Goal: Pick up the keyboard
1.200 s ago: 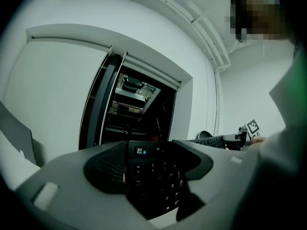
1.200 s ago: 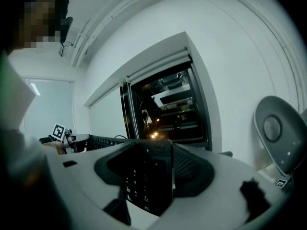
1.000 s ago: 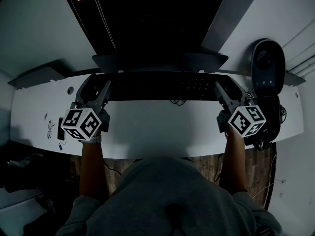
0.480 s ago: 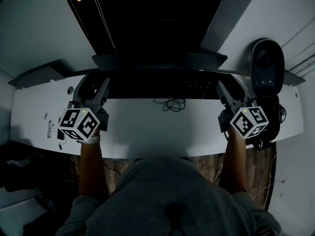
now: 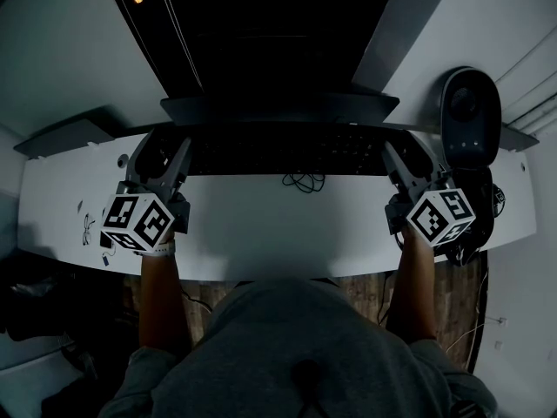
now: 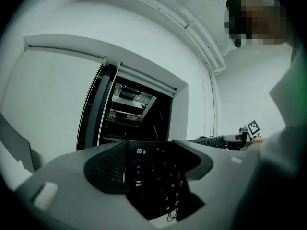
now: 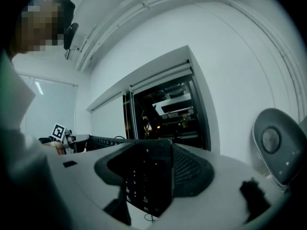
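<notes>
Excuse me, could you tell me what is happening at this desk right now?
A person holds a gripper in each hand, and both are shut on a black keyboard: the left gripper on its left end, the right gripper on its right end. The keyboard appears to be held just above the white desk, with its cable dangling beneath it.
</notes>
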Demonstrator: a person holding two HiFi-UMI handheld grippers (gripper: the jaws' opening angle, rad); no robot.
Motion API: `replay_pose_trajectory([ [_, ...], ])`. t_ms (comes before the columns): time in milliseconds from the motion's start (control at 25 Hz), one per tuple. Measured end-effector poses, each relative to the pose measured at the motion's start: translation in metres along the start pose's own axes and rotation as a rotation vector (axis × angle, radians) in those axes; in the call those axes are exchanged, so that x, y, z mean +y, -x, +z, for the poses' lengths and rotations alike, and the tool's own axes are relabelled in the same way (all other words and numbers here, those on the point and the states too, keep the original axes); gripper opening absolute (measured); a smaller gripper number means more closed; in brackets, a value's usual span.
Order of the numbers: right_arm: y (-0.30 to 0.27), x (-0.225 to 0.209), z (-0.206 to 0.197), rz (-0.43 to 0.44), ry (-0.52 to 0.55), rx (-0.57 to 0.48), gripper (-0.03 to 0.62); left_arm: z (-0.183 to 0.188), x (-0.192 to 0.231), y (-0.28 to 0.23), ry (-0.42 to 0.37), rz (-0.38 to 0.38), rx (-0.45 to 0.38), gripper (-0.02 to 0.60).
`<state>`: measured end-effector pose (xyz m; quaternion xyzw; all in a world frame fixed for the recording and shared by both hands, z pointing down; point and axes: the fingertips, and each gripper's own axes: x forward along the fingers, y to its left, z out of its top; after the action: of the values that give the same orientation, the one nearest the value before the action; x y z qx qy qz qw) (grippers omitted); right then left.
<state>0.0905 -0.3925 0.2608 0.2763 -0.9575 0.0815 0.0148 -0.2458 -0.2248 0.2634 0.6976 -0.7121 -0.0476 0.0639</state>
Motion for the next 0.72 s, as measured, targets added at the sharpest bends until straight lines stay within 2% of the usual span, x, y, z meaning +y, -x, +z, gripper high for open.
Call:
replay_pose_trajectory([
  [720,-0.0022,-0.0013,0.0081,0.005,0.006,-0.029,0.245,0.0063,-0.0006,-0.0012,-0.006,-0.001,-0.020,0.279],
])
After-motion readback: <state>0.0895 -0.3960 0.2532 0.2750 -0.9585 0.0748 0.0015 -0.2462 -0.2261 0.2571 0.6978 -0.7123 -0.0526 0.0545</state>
